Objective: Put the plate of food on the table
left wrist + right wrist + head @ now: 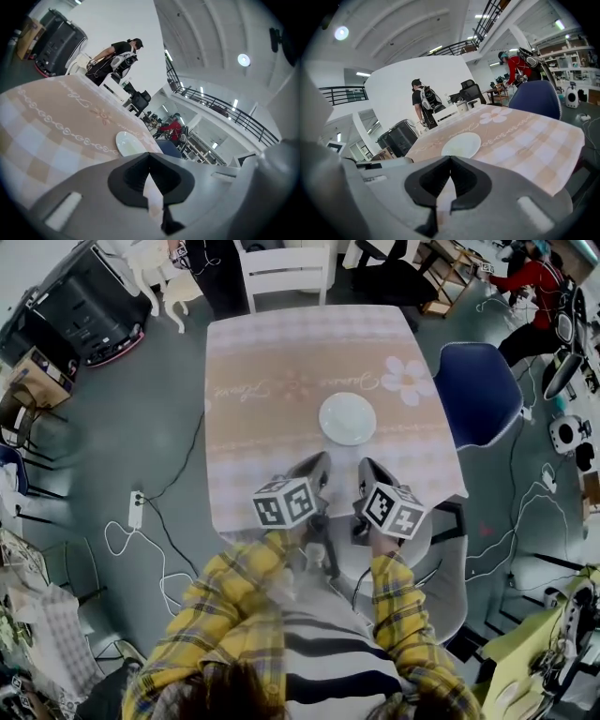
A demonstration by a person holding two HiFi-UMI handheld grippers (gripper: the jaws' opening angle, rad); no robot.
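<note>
A white plate [347, 418] lies on the table's checked pink and beige cloth [272, 390], right of centre, and I see no food on it. My two grippers hang side by side over the near table edge, short of the plate. The left gripper [322, 461] is shut with nothing between its jaws, and the right gripper [364, 465] is shut and empty too. In the left gripper view the plate [129, 143] sits just beyond the closed left gripper [150, 154]. In the right gripper view the plate [461, 144] lies ahead of the closed right gripper [450, 158].
A white chair [286, 268] stands at the table's far side and a blue chair [478, 390] at its right. A power strip [136, 509] with cables lies on the floor at the left. A black machine [89, 301] stands far left. A person in red [530, 282] is far right.
</note>
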